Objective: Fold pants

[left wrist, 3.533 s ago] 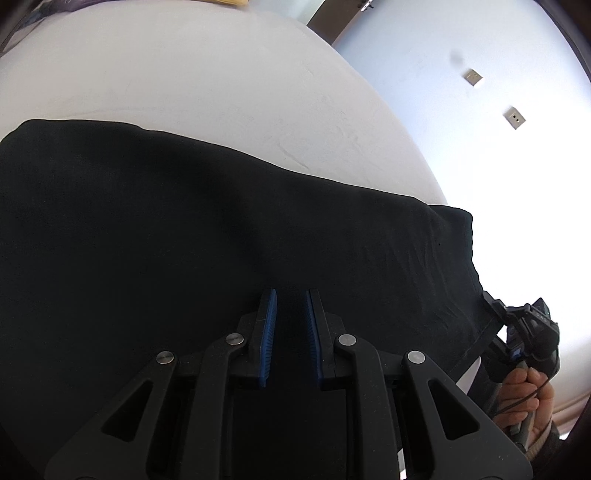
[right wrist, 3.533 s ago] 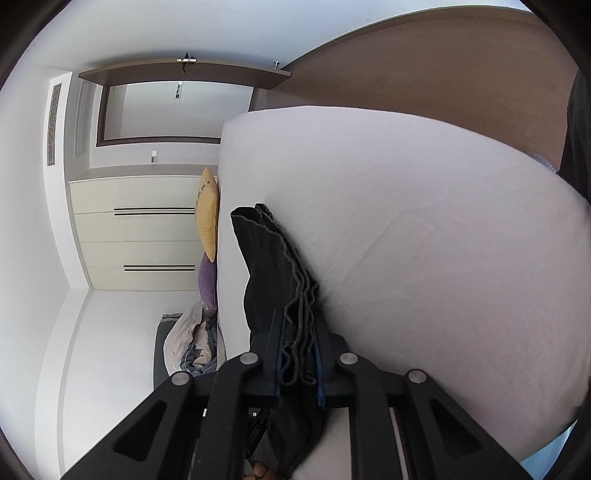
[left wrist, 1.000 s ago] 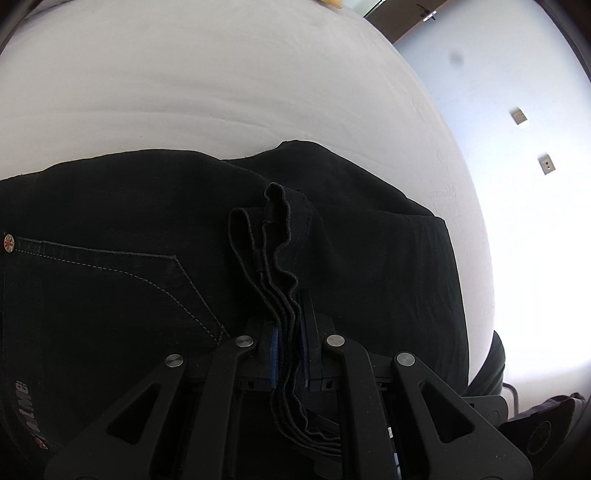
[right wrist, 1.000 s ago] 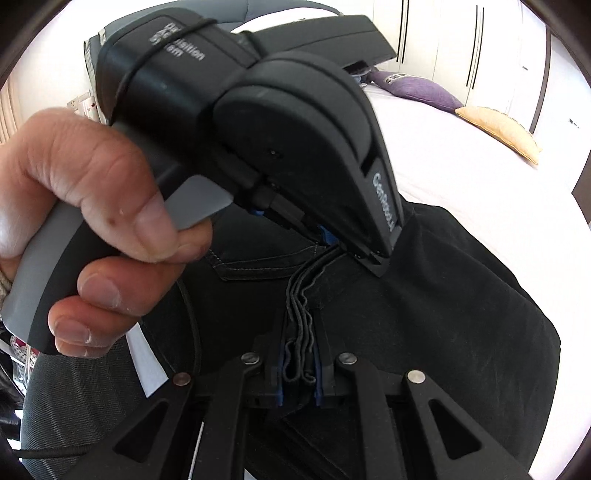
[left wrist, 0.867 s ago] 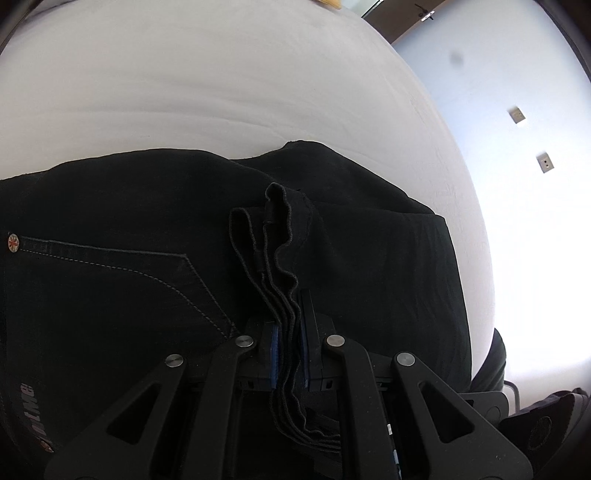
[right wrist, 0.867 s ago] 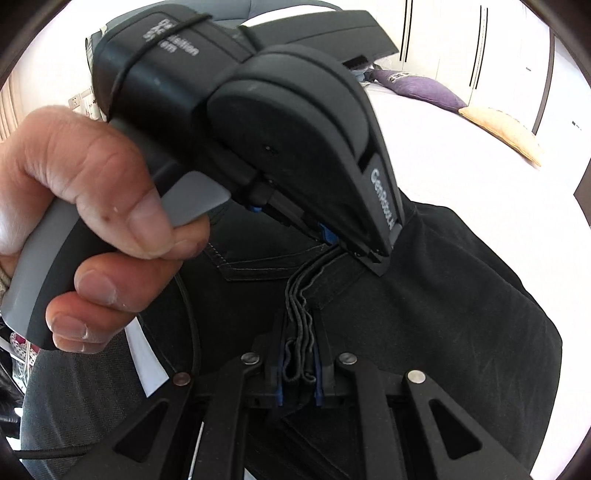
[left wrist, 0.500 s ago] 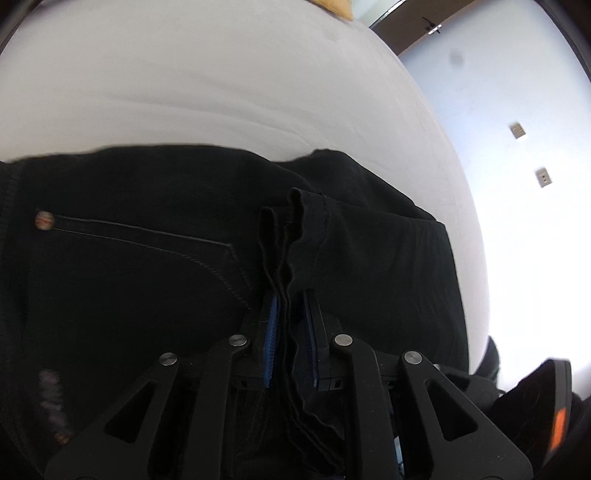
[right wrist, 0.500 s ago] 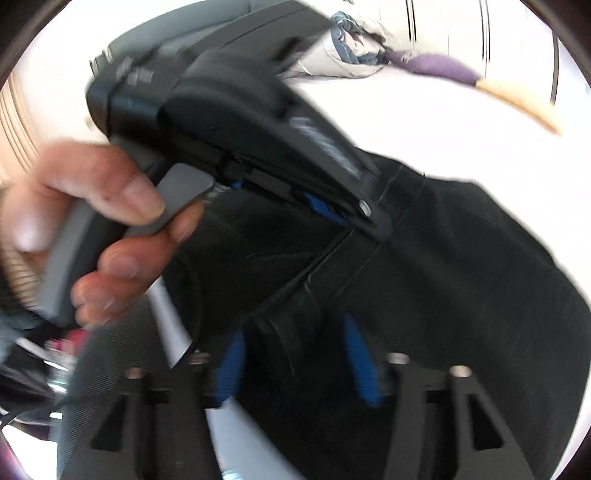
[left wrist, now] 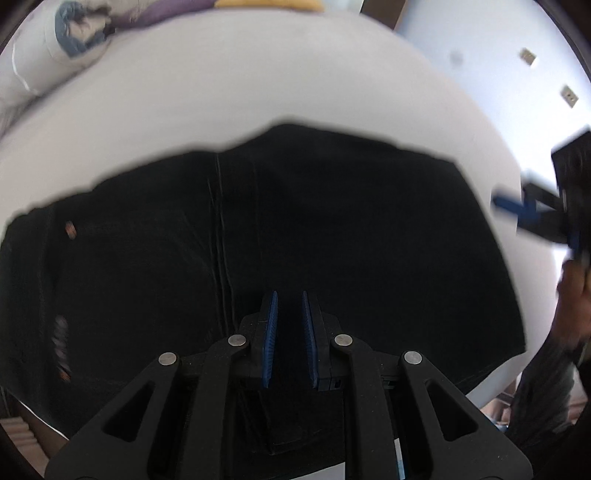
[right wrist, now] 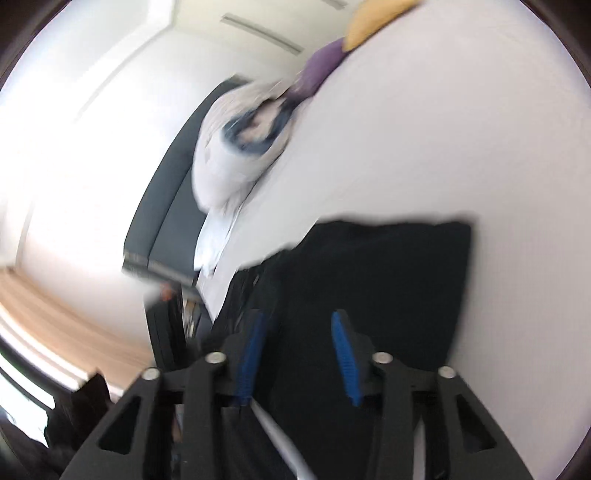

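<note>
- Both handheld two-finger grippers with blue pads hover over folded black denim pants [left wrist: 332,229] lying flat on a white bed [left wrist: 258,85].
- Left gripper [left wrist: 289,314]: jaws parted by a narrow gap, nothing between them, directly above the cloth.
- Right gripper [right wrist: 297,332]: jaws spread wide and empty, seen in the left view off the pants' right edge (blurred).
- Pants stretch sideways ahead of the left gripper, which appears nearer.
- Pale lettering near the pants' left edge is too smeared to read.
- Yellow and purple cushions [right wrist: 354,33] sit well beyond.
</note>
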A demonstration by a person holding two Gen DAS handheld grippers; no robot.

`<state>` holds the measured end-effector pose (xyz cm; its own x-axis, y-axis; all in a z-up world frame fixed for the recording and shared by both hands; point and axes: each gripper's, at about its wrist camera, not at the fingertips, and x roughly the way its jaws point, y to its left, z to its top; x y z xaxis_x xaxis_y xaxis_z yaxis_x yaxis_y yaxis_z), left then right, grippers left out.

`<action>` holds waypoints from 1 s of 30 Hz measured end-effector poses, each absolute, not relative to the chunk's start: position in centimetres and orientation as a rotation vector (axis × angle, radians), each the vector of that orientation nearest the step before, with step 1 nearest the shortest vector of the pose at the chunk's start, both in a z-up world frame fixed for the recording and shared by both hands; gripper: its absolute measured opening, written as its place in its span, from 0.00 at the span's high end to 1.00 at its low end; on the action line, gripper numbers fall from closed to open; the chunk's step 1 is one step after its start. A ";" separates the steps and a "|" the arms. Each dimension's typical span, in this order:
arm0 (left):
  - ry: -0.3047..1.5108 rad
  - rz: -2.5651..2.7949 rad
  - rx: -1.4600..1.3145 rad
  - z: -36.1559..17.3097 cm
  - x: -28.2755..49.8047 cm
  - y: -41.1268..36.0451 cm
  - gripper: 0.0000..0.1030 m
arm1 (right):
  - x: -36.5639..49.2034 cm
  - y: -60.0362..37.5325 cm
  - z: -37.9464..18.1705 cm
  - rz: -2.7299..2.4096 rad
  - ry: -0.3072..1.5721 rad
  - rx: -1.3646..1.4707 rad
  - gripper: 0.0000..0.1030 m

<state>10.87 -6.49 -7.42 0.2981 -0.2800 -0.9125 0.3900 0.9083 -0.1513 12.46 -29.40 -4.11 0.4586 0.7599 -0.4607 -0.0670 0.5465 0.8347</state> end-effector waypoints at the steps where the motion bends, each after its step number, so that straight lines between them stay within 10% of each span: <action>1: 1.179 -0.445 0.100 -7.8 10.6 -6.5 0.87 | 13.5 -30.1 -4.8 0.605 0.976 0.878 0.65; 5: 1.163 -0.435 0.029 -8.4 10.2 -6.7 0.87 | 16.9 -32.1 -8.0 0.548 1.026 0.957 0.65; 9: 1.147 -0.423 0.072 -8.6 9.8 -7.3 0.87 | 16.5 -32.2 -11.6 0.474 1.099 1.064 0.99; 30: 1.120 -0.406 0.059 -10.1 9.2 -6.6 0.87 | 0.6 -23.3 -10.5 0.762 1.282 0.873 0.98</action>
<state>9.18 -6.62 -10.15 0.3702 -0.2871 -0.8835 0.3461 0.9252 -0.1557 0.61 -23.32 -10.49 0.1382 0.8692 -0.4747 -0.0019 0.4795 0.8775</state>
